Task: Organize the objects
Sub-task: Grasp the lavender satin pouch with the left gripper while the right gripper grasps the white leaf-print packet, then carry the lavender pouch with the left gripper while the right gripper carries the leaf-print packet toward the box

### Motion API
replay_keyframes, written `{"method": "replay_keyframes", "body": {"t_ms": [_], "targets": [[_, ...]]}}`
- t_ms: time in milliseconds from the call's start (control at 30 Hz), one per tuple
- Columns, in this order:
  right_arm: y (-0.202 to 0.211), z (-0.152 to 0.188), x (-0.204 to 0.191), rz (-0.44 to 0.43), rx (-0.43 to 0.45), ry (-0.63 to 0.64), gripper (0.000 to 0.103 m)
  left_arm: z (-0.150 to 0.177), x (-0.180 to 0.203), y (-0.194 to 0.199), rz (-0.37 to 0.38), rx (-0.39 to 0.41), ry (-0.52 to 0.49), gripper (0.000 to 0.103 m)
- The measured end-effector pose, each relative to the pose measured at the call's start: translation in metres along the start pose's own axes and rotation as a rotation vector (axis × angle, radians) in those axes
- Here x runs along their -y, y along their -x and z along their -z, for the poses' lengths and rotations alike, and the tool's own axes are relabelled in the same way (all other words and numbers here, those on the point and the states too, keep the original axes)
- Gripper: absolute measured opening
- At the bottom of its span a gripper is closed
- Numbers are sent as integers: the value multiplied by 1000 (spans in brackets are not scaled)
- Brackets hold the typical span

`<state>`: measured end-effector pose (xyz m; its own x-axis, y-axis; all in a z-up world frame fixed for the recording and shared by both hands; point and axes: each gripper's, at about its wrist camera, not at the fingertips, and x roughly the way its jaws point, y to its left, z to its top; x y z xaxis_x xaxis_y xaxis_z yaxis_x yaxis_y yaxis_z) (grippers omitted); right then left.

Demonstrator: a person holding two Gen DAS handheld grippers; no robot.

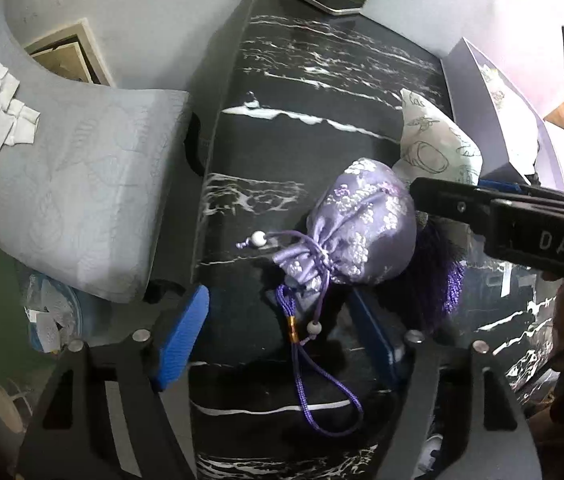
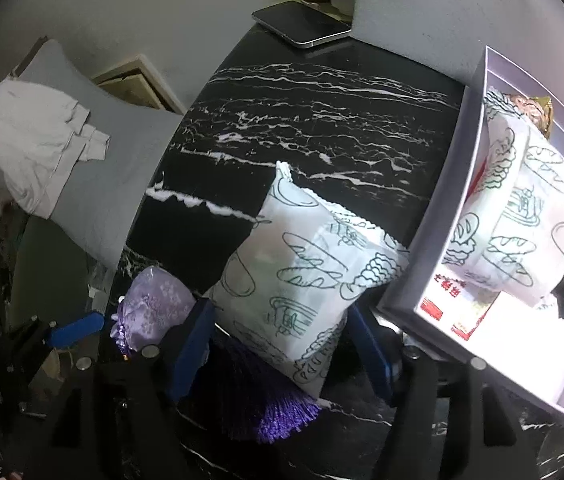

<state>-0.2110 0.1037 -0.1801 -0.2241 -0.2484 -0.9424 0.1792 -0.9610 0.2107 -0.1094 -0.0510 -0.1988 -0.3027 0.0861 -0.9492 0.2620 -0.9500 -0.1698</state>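
Note:
A lilac brocade drawstring pouch [image 1: 363, 226] lies on the black marble table [image 1: 301, 92], its purple cord trailing toward me. My left gripper [image 1: 282, 334] is open, its blue pads either side of the cord, just short of the pouch. In the right wrist view a white snack packet with green bread drawings [image 2: 305, 268] lies between the blue pads of my open right gripper [image 2: 282, 344], over a purple tassel [image 2: 278, 416]. The pouch [image 2: 154, 308] sits to its left. The right gripper also shows in the left wrist view [image 1: 413, 192], beside the packet [image 1: 433, 148].
A pale open box [image 2: 437, 240] at the table's right edge holds two more such packets [image 2: 521, 216], a red-printed card and a black item. A phone [image 2: 301, 26] lies at the far edge. A grey cushion [image 1: 82, 196] with white cloth sits left of the table.

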Motion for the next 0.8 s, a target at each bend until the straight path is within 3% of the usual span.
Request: {"method": "replay_keyframes", "body": {"t_ms": [200, 367, 533, 800], "targets": [[-8, -1, 6, -41, 6, -73, 70, 4, -6, 13, 44, 29, -20, 63], [-7, 1, 8, -57, 16, -78, 59, -5, 3, 18, 96, 46, -47, 64], [-5, 4, 8, -68, 13, -59, 54, -15, 24, 10, 86, 43, -129, 72], [-2, 14, 16, -87, -11, -42, 52, -11, 45, 4, 104, 33, -211, 65]]}}
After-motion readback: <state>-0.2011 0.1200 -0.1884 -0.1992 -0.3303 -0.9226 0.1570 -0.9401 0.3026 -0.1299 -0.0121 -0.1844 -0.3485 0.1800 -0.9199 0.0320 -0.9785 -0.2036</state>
